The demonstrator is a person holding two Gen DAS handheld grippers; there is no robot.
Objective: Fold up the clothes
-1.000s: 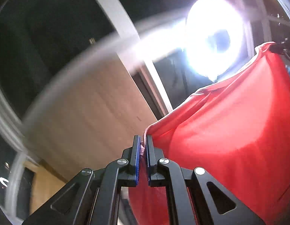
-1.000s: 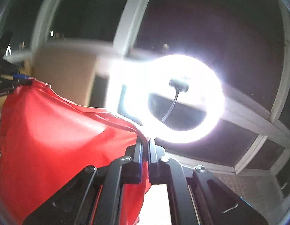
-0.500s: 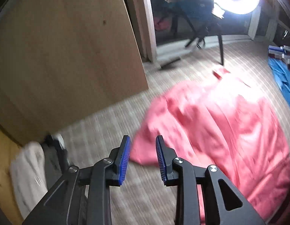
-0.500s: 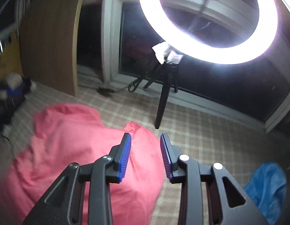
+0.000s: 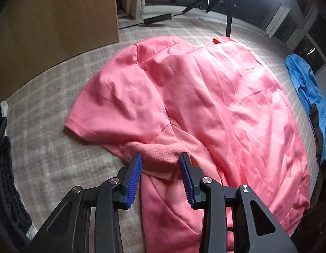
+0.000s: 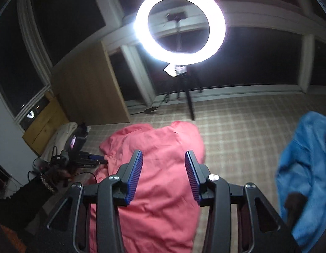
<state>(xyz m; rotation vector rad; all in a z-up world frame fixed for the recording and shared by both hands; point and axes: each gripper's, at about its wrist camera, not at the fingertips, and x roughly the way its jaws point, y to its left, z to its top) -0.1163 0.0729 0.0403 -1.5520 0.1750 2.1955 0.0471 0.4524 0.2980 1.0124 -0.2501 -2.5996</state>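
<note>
A pink-red shirt (image 5: 205,97) lies spread on the checked carpet, one short sleeve (image 5: 116,105) out to the left. My left gripper (image 5: 160,168) is open, low over the shirt's side below that sleeve, with a fold of mesh fabric between its blue pads, not clamped. In the right wrist view the same shirt (image 6: 158,168) lies below my right gripper (image 6: 163,168), which is open, empty and held above it.
A blue garment (image 5: 306,97) lies to the right of the shirt; it also shows in the right wrist view (image 6: 306,172). A ring light (image 6: 179,23) on a tripod stands beyond the shirt. A wooden panel (image 5: 53,16) stands far left. Dark clothes and cables (image 6: 64,160) lie left.
Both grippers held the shirt up in the air, shut on its edge. They have let go, the shirt has dropped flat onto the carpet, and both grippers have opened wider and come lower.
</note>
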